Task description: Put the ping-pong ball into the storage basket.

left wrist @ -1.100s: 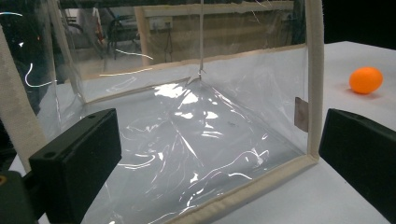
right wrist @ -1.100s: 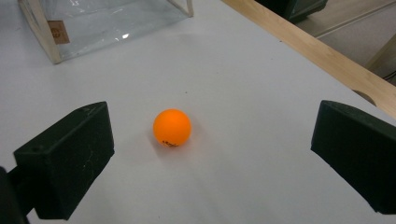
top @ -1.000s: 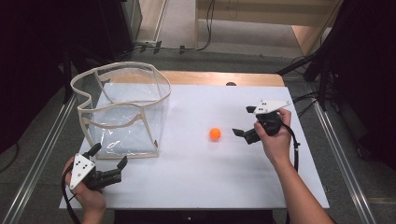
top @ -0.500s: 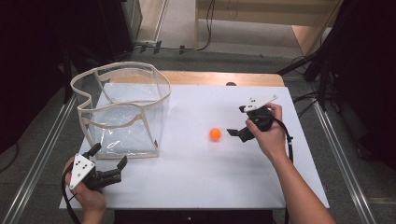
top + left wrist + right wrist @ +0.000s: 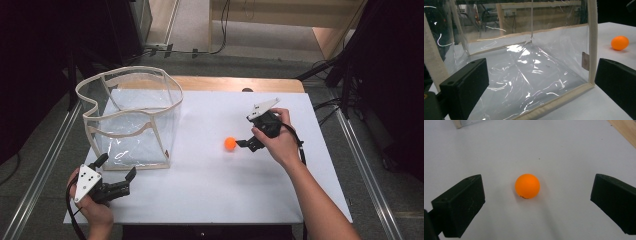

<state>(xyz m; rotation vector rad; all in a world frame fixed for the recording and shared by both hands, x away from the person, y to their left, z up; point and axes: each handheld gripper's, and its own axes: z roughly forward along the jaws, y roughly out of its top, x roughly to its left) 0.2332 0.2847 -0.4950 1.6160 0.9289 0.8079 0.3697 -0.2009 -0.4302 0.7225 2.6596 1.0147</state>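
An orange ball point(image 5: 230, 144) lies on the white table point(image 5: 210, 195), to the right of a clear plastic bag with cream trim point(image 5: 130, 117) that stands upright with its top open. My right gripper point(image 5: 246, 133) is open just right of the ball, pointing at it. In the right gripper view the ball point(image 5: 527, 186) rests on the table between the two spread jaws of that gripper point(image 5: 537, 203), touching neither. My left gripper point(image 5: 117, 167) is open at the front left, facing the bag's near wall point(image 5: 524, 62). Its jaws hold nothing point(image 5: 541, 85), and the ball point(image 5: 619, 42) shows far right.
The table's wooden back edge point(image 5: 235, 84) runs behind the white surface. Metal rails point(image 5: 47, 155) flank both sides. Cables and dark stands point(image 5: 345, 75) sit beyond the right rear corner. Open white surface lies in front of the ball.
My right gripper has moved left and down toward the ball, which now lies between its open jaws. The left gripper and the bag have stayed put.
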